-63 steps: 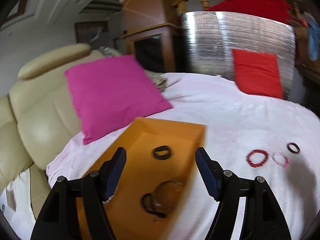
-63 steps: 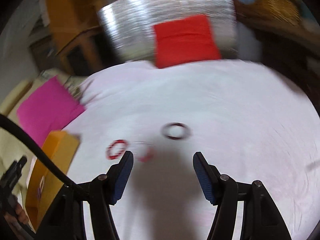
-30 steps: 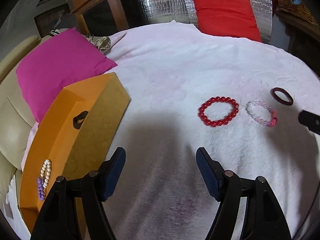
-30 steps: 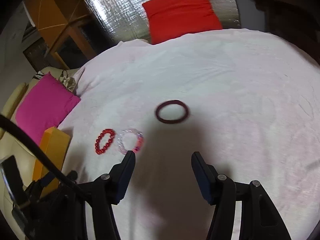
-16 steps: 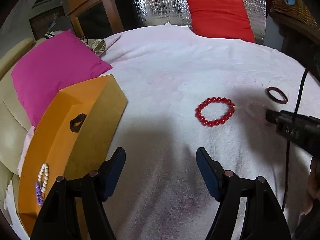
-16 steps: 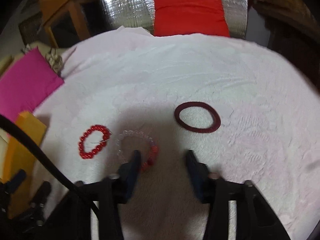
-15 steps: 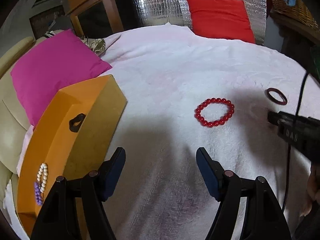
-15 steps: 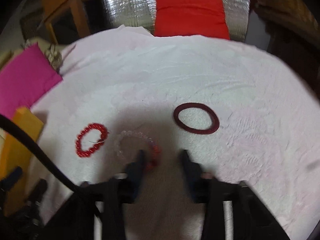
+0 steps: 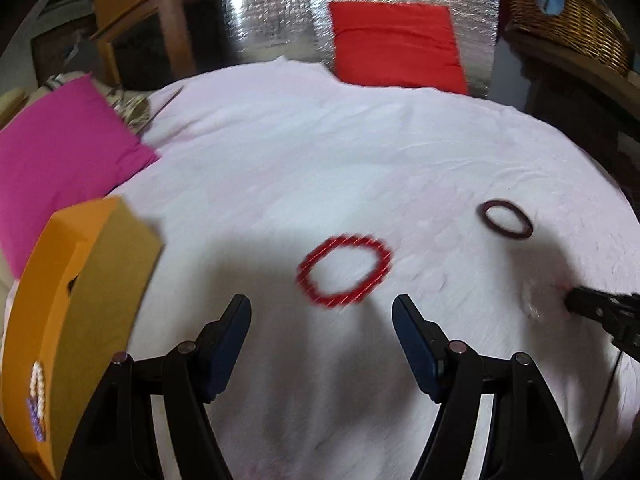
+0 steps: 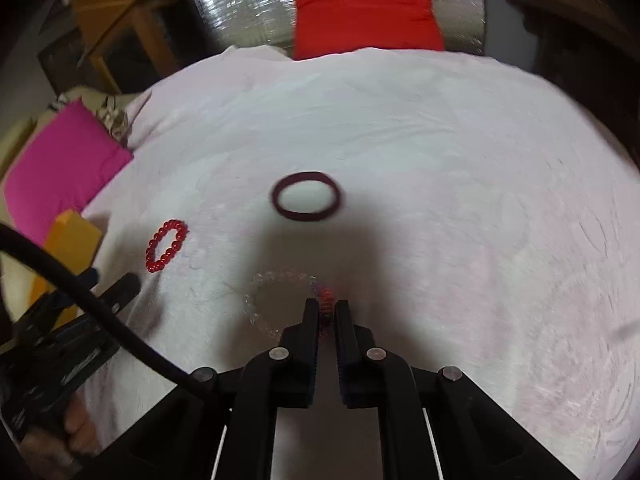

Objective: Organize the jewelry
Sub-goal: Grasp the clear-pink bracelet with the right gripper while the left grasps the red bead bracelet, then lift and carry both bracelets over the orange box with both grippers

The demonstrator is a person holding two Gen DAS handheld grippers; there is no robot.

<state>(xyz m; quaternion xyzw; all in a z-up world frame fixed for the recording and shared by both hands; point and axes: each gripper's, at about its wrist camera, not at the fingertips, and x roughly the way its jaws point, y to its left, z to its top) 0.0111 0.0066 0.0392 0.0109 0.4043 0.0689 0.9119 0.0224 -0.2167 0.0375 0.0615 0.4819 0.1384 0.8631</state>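
My right gripper [image 10: 327, 307] is shut on the red-beaded end of a clear and pink bead bracelet [image 10: 256, 300] lying on the white cloth. A dark maroon bangle [image 10: 306, 196] lies beyond it and a red bead bracelet [image 10: 166, 246] to the left. My left gripper [image 9: 322, 312] is open and empty, just short of the red bead bracelet [image 9: 344, 270]. The bangle [image 9: 507, 219] lies to its right, and the right gripper's tip [image 9: 600, 312] shows at the far right. An orange box [image 9: 60, 320] at the left holds white and purple beads [image 9: 37, 400].
A magenta cushion [image 9: 60, 152] lies at the back left, a red cushion [image 9: 396, 48] against a silver foil panel at the back. A wicker basket [image 9: 568, 28] is at the back right. The cloth-covered surface [image 10: 440, 160] drops off at its round edges.
My right gripper has moved down and closed its jaws on the clear and pink bracelet. My left gripper has moved closer to the red bead bracelet.
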